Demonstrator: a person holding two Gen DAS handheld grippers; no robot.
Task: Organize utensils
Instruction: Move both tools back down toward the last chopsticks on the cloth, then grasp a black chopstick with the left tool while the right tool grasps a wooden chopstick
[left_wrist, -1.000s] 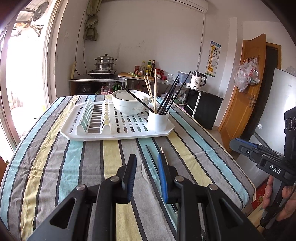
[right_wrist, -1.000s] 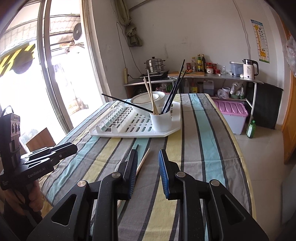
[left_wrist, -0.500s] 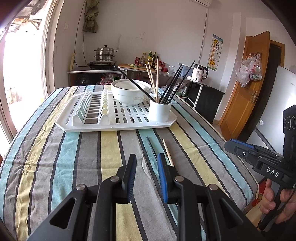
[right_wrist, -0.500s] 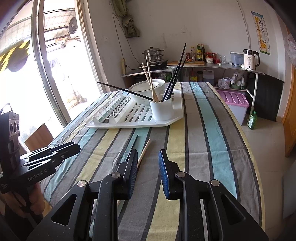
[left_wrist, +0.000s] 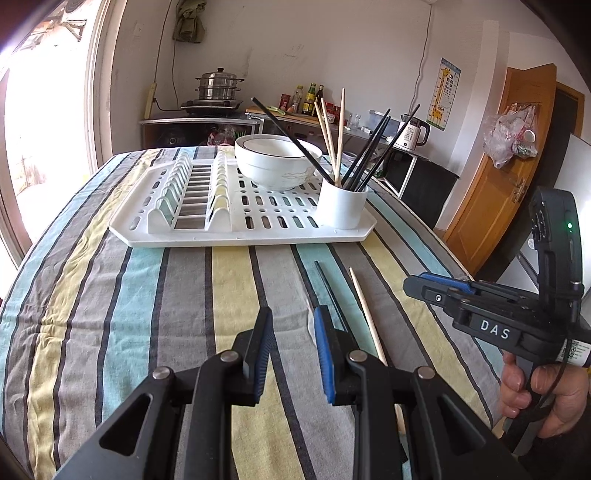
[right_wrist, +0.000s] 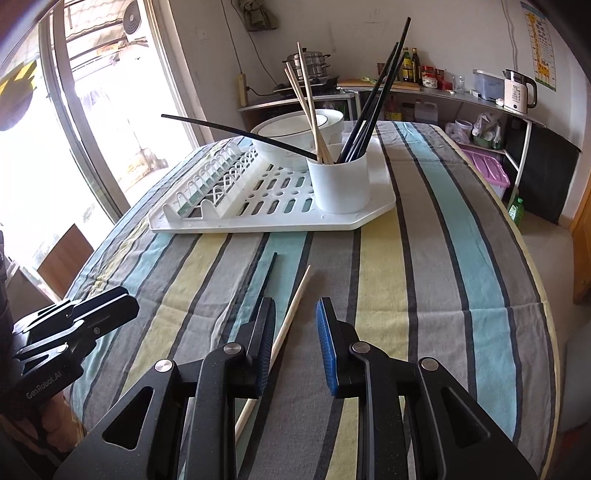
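At frame bottom the left gripper (left_wrist: 291, 350) hangs with jaws apart over a striped tablecloth (left_wrist: 110, 314). A black chopstick (left_wrist: 328, 288) and a wooden chopstick (left_wrist: 365, 314) lie just right of it. The right gripper (left_wrist: 417, 286) enters at right.

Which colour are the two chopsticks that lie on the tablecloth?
One chopstick is black, the other pale wood; the right wrist view shows them best.
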